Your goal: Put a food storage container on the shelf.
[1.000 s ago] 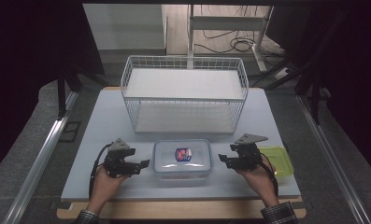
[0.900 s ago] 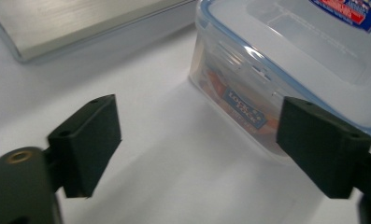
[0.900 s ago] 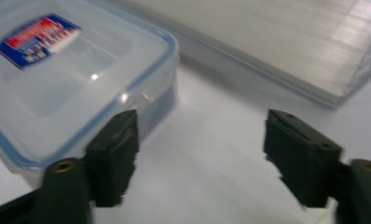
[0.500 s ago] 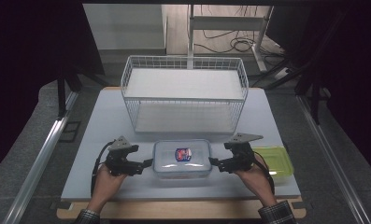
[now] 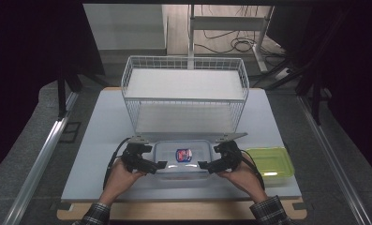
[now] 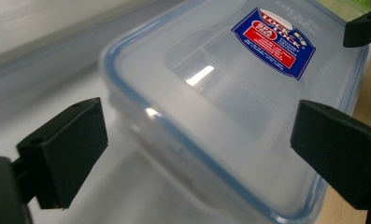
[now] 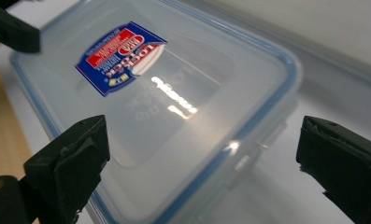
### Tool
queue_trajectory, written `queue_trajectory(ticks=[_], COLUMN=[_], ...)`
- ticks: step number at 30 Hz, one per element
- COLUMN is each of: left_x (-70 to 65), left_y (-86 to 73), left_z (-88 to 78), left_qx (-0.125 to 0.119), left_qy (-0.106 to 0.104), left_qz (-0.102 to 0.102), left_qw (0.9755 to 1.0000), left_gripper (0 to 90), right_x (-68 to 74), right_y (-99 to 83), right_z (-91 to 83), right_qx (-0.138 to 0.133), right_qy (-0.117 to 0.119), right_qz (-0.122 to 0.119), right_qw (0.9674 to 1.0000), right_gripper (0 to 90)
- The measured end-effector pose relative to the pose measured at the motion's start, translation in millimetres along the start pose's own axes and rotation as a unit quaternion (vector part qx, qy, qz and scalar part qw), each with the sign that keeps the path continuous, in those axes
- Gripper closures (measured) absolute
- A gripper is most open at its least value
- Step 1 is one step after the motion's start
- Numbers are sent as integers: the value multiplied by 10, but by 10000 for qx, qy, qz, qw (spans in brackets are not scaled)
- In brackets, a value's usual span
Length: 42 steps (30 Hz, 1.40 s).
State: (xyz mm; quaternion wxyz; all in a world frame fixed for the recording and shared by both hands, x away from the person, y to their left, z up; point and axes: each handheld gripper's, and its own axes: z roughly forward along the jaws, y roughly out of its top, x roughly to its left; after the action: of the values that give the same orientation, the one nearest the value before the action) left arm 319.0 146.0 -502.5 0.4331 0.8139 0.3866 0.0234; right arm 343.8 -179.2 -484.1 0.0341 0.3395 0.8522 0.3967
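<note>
1. Box [image 5: 182, 157] with lid sits near the table [image 5: 104, 122] front, between both hands.
2. Left tongs [image 5: 161, 164] and right tongs [image 5: 202, 165], just widened, flank its ends, gripping nothing.
3. Likely left: grasping, lifting.

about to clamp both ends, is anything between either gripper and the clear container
Nothing visible. The left gripper and right gripper sit open at opposite ends of the clear lidded container, jaws straddling its corners; both have just been opening.

Container [image 5: 182, 159] before wire basket [image 5: 184, 96], tray [image 5: 270, 161] at container's right
</note>
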Motion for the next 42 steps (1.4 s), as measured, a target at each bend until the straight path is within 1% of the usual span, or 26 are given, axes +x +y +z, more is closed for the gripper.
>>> queue_trajectory(ticks=[1, 3, 4, 6, 9, 10, 11, 13, 14, 16, 17, 18, 20, 21, 23, 24, 27, 28, 30, 32, 34, 35, 37, 39, 40, 42], left_x=[19, 48, 65, 96, 104, 95, 87, 71, 63, 46, 40, 33, 15, 2, -8, -6, -27, -28, -6, 2, -10, -17, -39, -44, -34, -23], left_y=[15, 24, 19, 0, -20, -23, -27, -46, -58, -81, -94, -107, -134, -156, -207, -230, -272, -282, -304, -306, -297, -293, -281, -272, -275, -282], left_z=[43, 77, 96, 112, 114, 114, 108, 85, 67, 21, -1, -28, -82, -103, -129, -146, -197, -214, -245, -244, -244, -248, -267, -272, -267, -263], left_qx=[10, 22, 46, 70, 127, 155, 250, 307, 309, 295, 273, 212, 210, 198, 119, 114, 64, 15, -103, -158, -198, -244, -364, -432, -452, -517], left_qy=[-104, -186, -338, -453, -564, -578, -585, -634, -647, -651, -653, -635, -661, -684, -757, -796, -834, -862, -943, -953, -890, -847, -715, -650, -676, -700], left_qz=[-98, -230, -332, -484, -582, -619, -611, -661, -689, -687, -688, -694, -617, -626, -754, -767, -765, -816, -1038, -1075, -1141, -1136, -1117, -1059, -1116, -1207], left_qw=[9999, 9996, 9989, 9978, 9966, 9963, 9961, 9953, 9950, 9951, 9951, 9953, 9957, 9955, 9942, 9938, 9936, 9929, 9901, 9895, 9893, 9896, 9905, 9913, 9904, 9889], left_gripper=[17, 0, 0, 0, 0, 0, 0, 6, 27, 71, 93, 122, 178, 200, 242, 263, 321, 344, 412, 438, 442, 453, 485, 512, 512, 515], right_x=[-9, -33, -52, -98, -122, -122, -126, -136, -143, -167, -174, -170, -147, -141, -144, -149, -148, -154, -172, -178, -155, -142, -109, -72, -56, -48], right_y=[7, 18, 18, 6, -19, -23, -25, -27, -31, -54, -70, -81, -103, -118, -150, -163, -186, -188, -192, -194, -194, -193, -181, -166, -160, -171], right_z=[19, 52, 63, 85, 139, 155, 159, 138, 115, 79, 62, 38, -15, -42, -83, -98, -145, -167, -206, -231, -239, -244, -267, -292, -293, -282], right_qx=[21, 60, 84, 130, 207, 229, 230, 276, 285, 307, 300, 318, 334, 351, 365, 369, 326, 299, 183, 158, 140, 126, 52, -48, -63, -154], right_qy=[75, 163, 216, 407, 699, 726, 739, 770, 787, 880, 919, 945, 962, 985, 1071, 1114, 1158, 1167, 1195, 1199, 1127, 1076, 941, 768, 689, 643], right_qz=[65, 218, 290, 478, 629, 679, 715, 764, 805, 972, 1008, 1011, 917, 903, 964, 1020, 1108, 1161, 1225, 1276, 1292, 1270, 1194, 1008, 954, 1027], right_qw=[9999, 9996, 9993, 9979, 9954, 9948, 9944, 9937, 9932, 9909, 9902, 9899, 9906, 9904, 9889, 9878, 9865, 9859, 9851, 9844, 9851, 9860, 9884, 9919, 9930, 9925], right_gripper=[31, 15, 14, 13, 0, 0, 0, 37, 60, 104, 124, 143, 183, 207, 253, 273, 336, 365, 421, 435, 436, 441, 467, 467, 463, 460])
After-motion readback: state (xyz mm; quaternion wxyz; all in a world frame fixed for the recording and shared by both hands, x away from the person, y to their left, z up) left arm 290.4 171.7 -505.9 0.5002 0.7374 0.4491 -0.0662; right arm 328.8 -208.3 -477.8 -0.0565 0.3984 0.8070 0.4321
